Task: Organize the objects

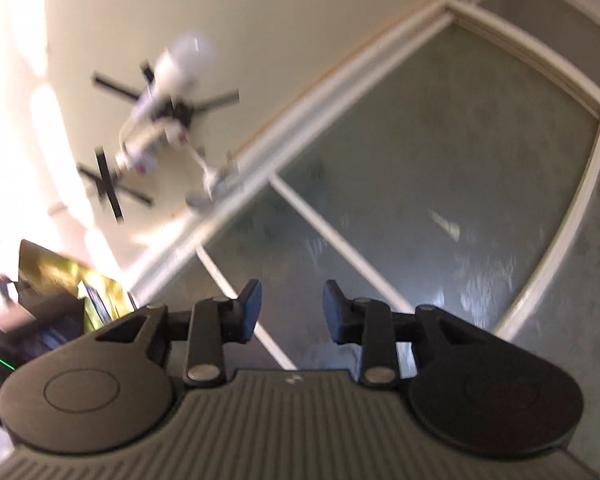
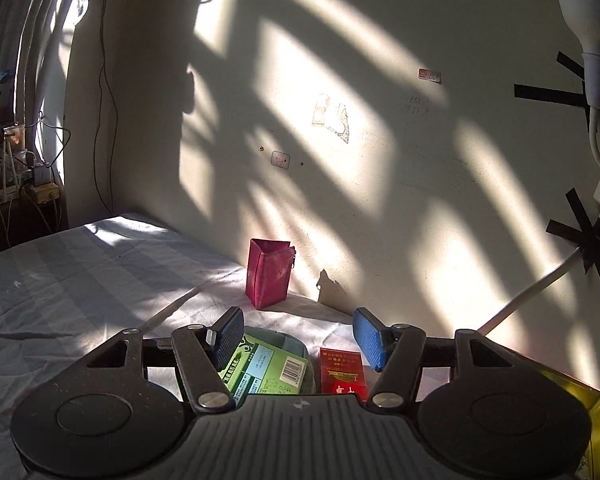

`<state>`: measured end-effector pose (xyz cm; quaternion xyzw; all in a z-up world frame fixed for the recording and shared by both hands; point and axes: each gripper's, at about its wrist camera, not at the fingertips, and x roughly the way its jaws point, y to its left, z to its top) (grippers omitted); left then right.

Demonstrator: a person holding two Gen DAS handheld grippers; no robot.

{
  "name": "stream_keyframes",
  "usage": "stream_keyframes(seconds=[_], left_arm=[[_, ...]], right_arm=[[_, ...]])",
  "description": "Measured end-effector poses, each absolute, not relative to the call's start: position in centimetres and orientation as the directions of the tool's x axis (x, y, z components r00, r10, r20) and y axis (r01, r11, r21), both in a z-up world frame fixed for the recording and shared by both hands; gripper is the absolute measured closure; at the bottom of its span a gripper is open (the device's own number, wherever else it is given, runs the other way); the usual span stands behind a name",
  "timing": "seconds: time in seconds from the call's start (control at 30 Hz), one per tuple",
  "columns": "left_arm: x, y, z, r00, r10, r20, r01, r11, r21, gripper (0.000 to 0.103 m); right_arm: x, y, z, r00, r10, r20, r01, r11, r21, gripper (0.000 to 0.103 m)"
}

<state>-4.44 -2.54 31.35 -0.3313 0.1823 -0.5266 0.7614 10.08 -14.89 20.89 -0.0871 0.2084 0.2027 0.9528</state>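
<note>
Well, here we are with both tools empty and the sorting seemingly far from finished. The right gripper (image 2: 298, 338) hangs over the cloth-covered table (image 2: 80, 272) with its blue pads spread wide and nothing between them. Directly below sit a green box (image 2: 266, 370) and, just beside it, a red pack (image 2: 342, 372), both lying flat on the cloth; something grey-green peeks out from under the green one, too hidden to name. Further back, near the wall, a dark red pouch (image 2: 270, 274) stands upright on its own, well apart from the pair. At the right edge, a gold tin (image 2: 598, 424) shows its inner wall, and from this view it looks empty, though most of it is cut off.

Over to the left gripper (image 1: 292, 310): it points up and away at a frosted glass door (image 1: 440, 168) and a taped-up power strip (image 1: 168, 92) on the wall, fingers parted, gripping nothing. The picture is blurred. The gold tin peeks in at lower left, with what seems a packet inside, hard to make out.

So, my read: at best one item is stowed. The green box, red pack and pouch remain out on the cloth, and the right tool is best placed for the next pickup.
</note>
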Motion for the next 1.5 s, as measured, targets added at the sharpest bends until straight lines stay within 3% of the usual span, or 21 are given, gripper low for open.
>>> stream_keyframes(seconds=[0.1,0.17,0.23,0.43,0.53,0.6,0.77,0.9,1.23,1.33,1.37,1.5], left_arm=[[-2.9,3.4,33.1,0.572,-0.818,0.064,0.644,0.398,-0.654,0.058],[-1.7,4.5,31.0,0.640,-0.768,-0.018,0.600,0.514,-0.613,0.047],[0.0,5.1,26.8,0.645,-0.756,-0.115,0.539,0.556,-0.633,0.044],[4.6,5.7,12.0,0.512,-0.765,-0.392,0.358,0.604,-0.712,0.044],[6.0,5.4,8.9,0.492,-0.674,-0.552,0.347,0.733,-0.585,0.045],[7.7,6.3,8.2,0.555,-0.569,-0.607,0.318,0.819,-0.477,0.045],[10.2,7.3,7.3,0.633,-0.433,-0.642,0.251,0.899,-0.358,0.045],[11.9,4.2,7.1,0.648,-0.372,-0.664,0.286,0.928,-0.240,0.044],[13.7,-0.4,6.0,0.624,-0.370,-0.688,0.294,0.927,-0.232,0.040],[13.5,-1.3,4.8,0.605,-0.379,-0.700,0.296,0.924,-0.244,0.044],[13.3,-1.3,4.5,0.619,-0.371,-0.692,0.287,0.927,-0.241,0.044],[11.6,-0.3,4.8,0.651,-0.365,-0.666,0.272,0.931,-0.245,0.051]], right_arm=[[8.4,-18.8,24.4,0.848,0.360,-0.389,-0.356,0.930,0.086,0.047],[6.6,-18.8,25.8,0.901,0.303,-0.311,-0.323,0.946,-0.014,0.038],[6.0,-17.7,25.1,0.930,0.246,-0.274,-0.292,0.946,-0.142,0.033],[7.9,-14.3,15.5,0.894,0.213,-0.394,-0.320,0.920,-0.227,0.042],[9.0,-13.7,11.2,0.868,0.206,-0.452,-0.327,0.922,-0.206,0.042],[9.7,-13.9,9.3,0.838,0.234,-0.492,-0.344,0.928,-0.144,0.042],[9.8,-14.2,7.6,0.802,0.353,-0.482,-0.387,0.921,0.030,0.038],[9.1,-13.9,7.1,0.799,0.407,-0.444,-0.423,0.904,0.067,0.030],[10.2,-12.2,5.0,0.797,0.404,-0.448,-0.441,0.897,0.023,0.026],[10.4,-12.1,4.9,0.784,0.421,-0.457,-0.457,0.889,0.035,0.032],[10.4,-12.0,4.9,0.773,0.434,-0.463,-0.468,0.882,0.044,0.043],[9.7,-11.4,5.0,0.760,0.456,-0.464,-0.491,0.870,0.051,0.046]])
